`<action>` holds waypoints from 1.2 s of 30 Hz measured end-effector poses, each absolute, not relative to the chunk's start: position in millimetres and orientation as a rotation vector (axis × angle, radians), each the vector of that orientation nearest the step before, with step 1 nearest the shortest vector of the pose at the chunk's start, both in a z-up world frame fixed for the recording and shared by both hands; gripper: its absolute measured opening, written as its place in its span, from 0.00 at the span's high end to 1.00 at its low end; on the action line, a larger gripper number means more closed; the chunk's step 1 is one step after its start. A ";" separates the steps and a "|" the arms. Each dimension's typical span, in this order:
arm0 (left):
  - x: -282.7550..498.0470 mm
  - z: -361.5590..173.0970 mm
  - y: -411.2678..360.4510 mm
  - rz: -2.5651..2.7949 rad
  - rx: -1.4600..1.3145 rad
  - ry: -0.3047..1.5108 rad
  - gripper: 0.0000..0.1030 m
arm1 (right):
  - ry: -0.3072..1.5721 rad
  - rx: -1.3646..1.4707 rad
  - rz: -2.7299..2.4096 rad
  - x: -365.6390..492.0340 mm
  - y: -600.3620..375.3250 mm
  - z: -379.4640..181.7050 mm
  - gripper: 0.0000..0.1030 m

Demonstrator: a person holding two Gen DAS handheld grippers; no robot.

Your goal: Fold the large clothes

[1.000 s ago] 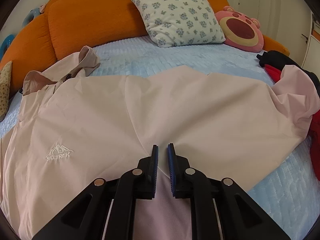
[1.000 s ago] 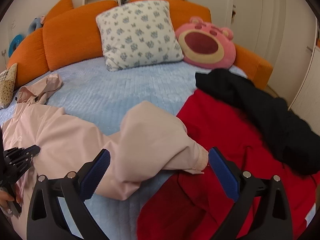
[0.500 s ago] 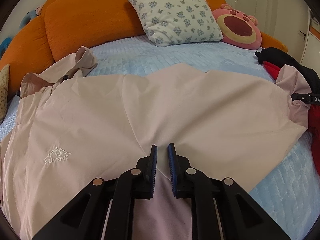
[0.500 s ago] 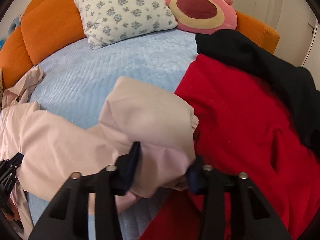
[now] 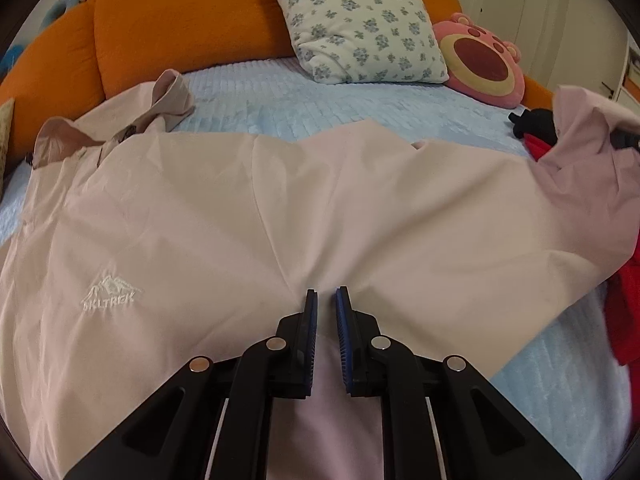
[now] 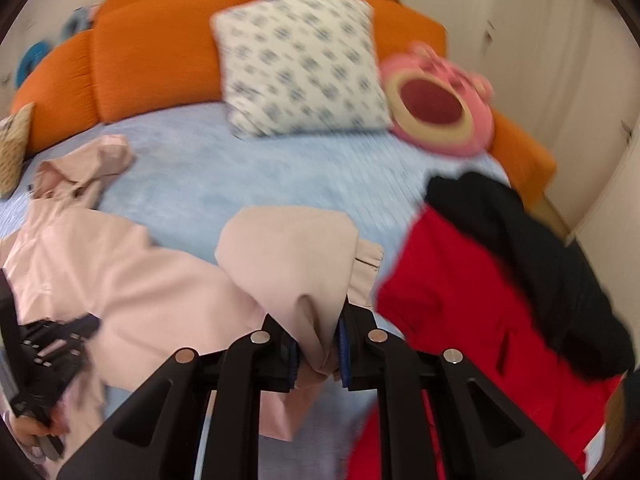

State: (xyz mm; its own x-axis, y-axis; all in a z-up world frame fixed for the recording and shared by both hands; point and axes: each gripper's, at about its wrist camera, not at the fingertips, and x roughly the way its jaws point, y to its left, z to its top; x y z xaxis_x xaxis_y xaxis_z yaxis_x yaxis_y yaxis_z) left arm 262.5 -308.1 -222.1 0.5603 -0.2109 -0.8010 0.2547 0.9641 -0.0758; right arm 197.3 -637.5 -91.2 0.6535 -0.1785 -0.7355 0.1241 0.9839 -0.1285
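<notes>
Pale pink fabric fills most of what you see: the jacket (image 5: 248,216) lies spread flat across the light blue bed (image 5: 304,96), chest logo up, its hood bunched toward the orange headboard cushions (image 5: 180,20). Your left tool (image 5: 326,300) sits low over the jacket's body, near the hem edge closest to you, its jaws drawn almost together with only a thin slit between them; whether cloth is pinched in that slit cannot be told. Your right tool (image 6: 316,344) has its jaws clamped on a gathered fold of the sleeve (image 6: 288,256), which stands raised off the bed in a soft hump, cuff toward the red garment (image 6: 472,300). That red garment and the black garment (image 6: 520,248) draped over it crowd the side of the bed away from the jacket's hood. Bare blue bed lies open between the jacket and the floral pillow (image 5: 360,20), with the pink bear cushion (image 5: 480,64) just beside that pillow.
</notes>
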 end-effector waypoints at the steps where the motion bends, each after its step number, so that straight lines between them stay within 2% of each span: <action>1: 260.8 -220.1 -304.4 -0.280 0.038 0.944 0.85 | 0.836 -0.091 -0.158 201.2 -623.3 -84.5 0.87; 7: 242.9 -200.9 -260.7 -0.247 0.018 0.945 0.85 | 0.798 -0.239 -0.008 223.5 -495.9 -45.4 0.88; 13: 221.8 -176.9 -162.3 -0.126 0.016 0.929 0.84 | 0.759 -0.357 0.172 244.9 -338.8 -28.9 0.89; 19: 203.7 -175.1 -46.8 0.051 0.006 0.954 0.84 | 0.745 -0.364 0.346 258.1 -204.1 -38.9 0.89; 25: 185.0 -179.4 54.3 0.193 -0.041 0.991 0.82 | 0.770 -0.377 0.428 262.0 -96.5 -85.1 0.89; 28: 182.7 -180.3 74.8 0.211 -0.048 1.000 0.78 | 0.816 -0.354 0.442 264.4 -69.4 -119.7 0.89; 33: 174.3 -190.6 87.1 0.231 -0.068 1.020 0.78 | 0.883 -0.355 0.438 255.5 -49.1 -182.1 0.89; 36: 170.0 -197.7 92.5 0.229 -0.087 1.030 0.77 | 0.888 -0.378 0.422 245.0 -38.8 -197.0 0.89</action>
